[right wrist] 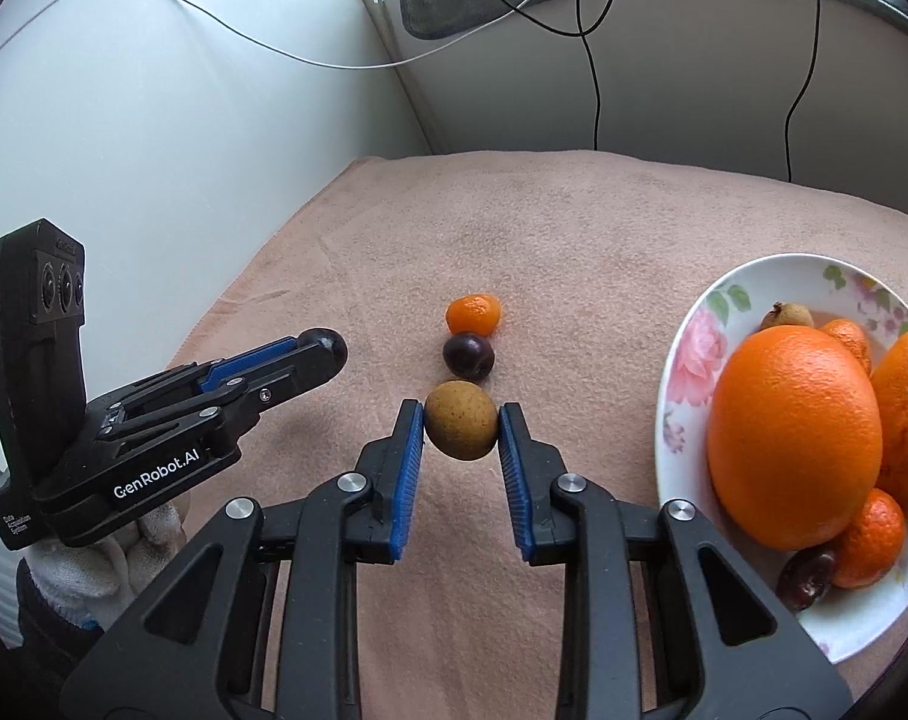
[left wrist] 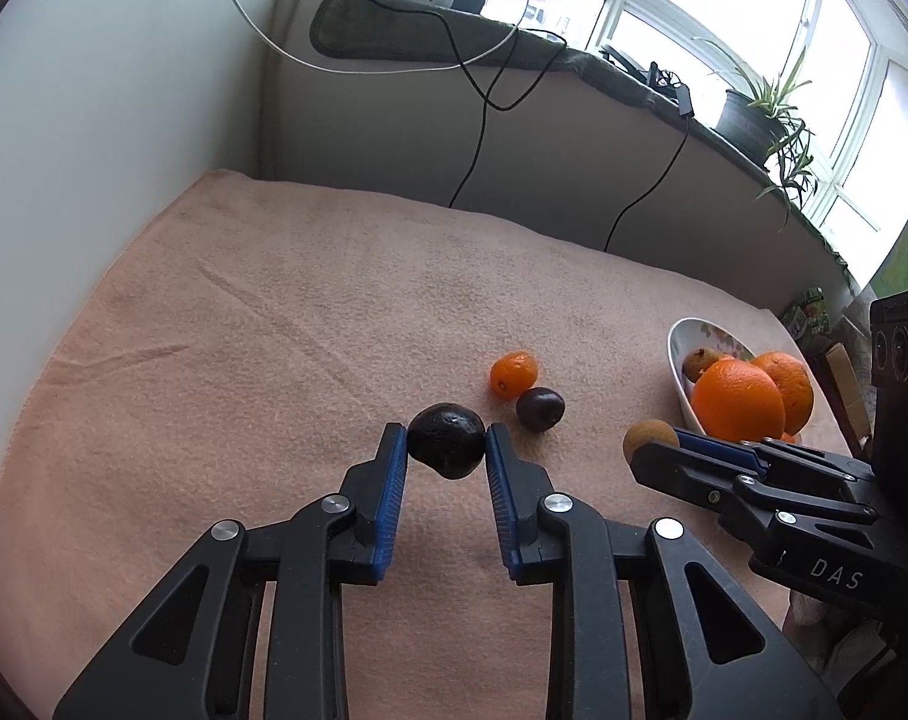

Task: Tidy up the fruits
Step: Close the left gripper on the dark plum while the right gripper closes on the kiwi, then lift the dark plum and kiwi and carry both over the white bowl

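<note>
Currently both tongs are clamped on small round fruit above the blanketed surface [left wrist: 273,312] — left tongs [left wrist: 446,441] on a black fruit [left wrist: 446,441], right tongs [right wrist: 461,429] on a brown fruit [right wrist: 460,428]. Narrow pad contact — either could roll out short of the bowl [right wrist: 688,354].

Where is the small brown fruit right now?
In the right wrist view, the brown fruit sits clamped in the right gripper, just before the dark plum, left of the floral bowl.

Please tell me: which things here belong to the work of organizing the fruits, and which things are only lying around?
Belong to the job:
- dark fruit in left claw
- brown fruit in right claw
- small mandarin
- plum
- flowered bowl

Just lying about:
- black cables
- potted plant
- white cable
</note>
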Action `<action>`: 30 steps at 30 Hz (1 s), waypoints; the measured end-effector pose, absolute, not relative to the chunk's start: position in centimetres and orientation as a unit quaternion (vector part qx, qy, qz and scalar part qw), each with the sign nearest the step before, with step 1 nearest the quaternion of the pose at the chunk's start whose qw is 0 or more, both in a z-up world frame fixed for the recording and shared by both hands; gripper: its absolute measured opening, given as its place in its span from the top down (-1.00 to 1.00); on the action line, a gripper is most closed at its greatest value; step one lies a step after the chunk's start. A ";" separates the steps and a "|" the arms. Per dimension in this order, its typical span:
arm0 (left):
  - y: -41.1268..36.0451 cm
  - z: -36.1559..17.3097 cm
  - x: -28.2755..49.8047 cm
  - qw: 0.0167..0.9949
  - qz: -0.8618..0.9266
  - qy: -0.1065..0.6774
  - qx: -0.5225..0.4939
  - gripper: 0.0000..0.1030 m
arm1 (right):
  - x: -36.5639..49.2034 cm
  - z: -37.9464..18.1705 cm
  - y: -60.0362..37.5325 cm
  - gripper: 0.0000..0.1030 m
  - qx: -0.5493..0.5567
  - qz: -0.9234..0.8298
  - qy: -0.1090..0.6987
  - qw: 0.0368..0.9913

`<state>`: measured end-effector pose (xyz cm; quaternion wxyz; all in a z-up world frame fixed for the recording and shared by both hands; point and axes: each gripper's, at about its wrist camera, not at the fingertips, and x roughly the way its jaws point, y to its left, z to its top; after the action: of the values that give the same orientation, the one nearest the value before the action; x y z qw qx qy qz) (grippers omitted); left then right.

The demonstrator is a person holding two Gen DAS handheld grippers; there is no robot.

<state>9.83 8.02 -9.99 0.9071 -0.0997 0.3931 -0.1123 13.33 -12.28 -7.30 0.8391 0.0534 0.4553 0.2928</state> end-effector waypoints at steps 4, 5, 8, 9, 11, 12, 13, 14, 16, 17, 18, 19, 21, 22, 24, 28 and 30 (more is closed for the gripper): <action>6.9 -9.2 9.6 0.909 -0.123 0.387 -0.097 0.51 | 12.8 -6.2 -14.1 0.48 0.060 0.287 0.443 0.847; 6.6 -9.1 9.6 0.909 -0.125 0.385 -0.096 0.51 | 12.7 -6.1 -14.5 0.48 0.061 0.285 0.440 0.849; 5.8 -8.5 9.6 0.910 -0.133 0.381 -0.094 0.51 | 12.7 -5.3 -15.9 0.48 0.067 0.278 0.432 0.855; 5.4 -8.4 9.6 0.910 -0.135 0.380 -0.093 0.51 | 12.7 -5.1 -16.3 0.48 0.069 0.276 0.429 0.857; 4.8 -8.1 9.7 0.911 -0.141 0.377 -0.090 0.51 | 12.7 -4.7 -17.2 0.48 0.072 0.271 0.424 0.861; 4.4 -7.9 9.7 0.911 -0.143 0.376 -0.089 0.51 | 12.8 -4.5 -17.6 0.48 0.073 0.268 0.421 0.863; 4.1 -7.8 9.8 0.911 -0.146 0.375 -0.088 0.51 | 12.8 -4.2 -18.2 0.48 0.072 0.265 0.418 0.866; 3.7 -7.7 9.9 0.911 -0.149 0.374 -0.087 0.51 | 12.8 -4.0 -18.7 0.48 0.072 0.261 0.415 0.869; 3.0 -7.4 10.0 0.911 -0.155 0.372 -0.084 0.51 | 13.0 -3.7 -19.6 0.48 0.072 0.254 0.410 0.873; 2.6 -7.3 10.1 0.911 -0.157 0.371 -0.084 0.51 | 13.1 -3.5 -20.0 0.48 0.073 0.251 0.408 0.875; 2.3 -7.2 10.1 0.911 -0.161 0.371 -0.083 0.51 | 13.1 -3.4 -20.6 0.48 0.075 0.247 0.406 0.876; 1.9 -7.2 10.2 0.911 -0.164 0.370 -0.082 0.51 | 13.2 -3.2 -21.1 0.48 0.077 0.244 0.405 0.878; 1.0 -6.9 10.4 0.911 -0.171 0.368 -0.080 0.51 | 13.5 -3.1 -21.8 0.48 0.078 0.237 0.402 0.881; 0.6 -6.8 10.4 0.910 -0.174 0.367 -0.078 0.51 | 13.5 -3.0 -22.2 0.48 0.079 0.233 0.402 0.882; -0.1 -6.6 10.6 0.910 -0.182 0.364 -0.076 0.51 | 13.8 -3.0 -22.9 0.48 0.081 0.227 0.400 0.884; -1.6 -6.2 11.2 0.909 -0.195 0.361 -0.071 0.51 | 14.5 -3.0 -24.3 0.48 0.085 0.215 0.396 0.889; -2.2 -6.0 11.4 0.908 -0.202 0.361 -0.070 0.51 | 14.6 -2.9 -24.9 0.48 0.085 0.210 0.394 0.891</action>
<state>11.42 -2.23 -5.98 0.9080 -0.0696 0.3606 -0.2016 14.65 -24.93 -2.90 0.8907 0.0851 0.3939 0.2105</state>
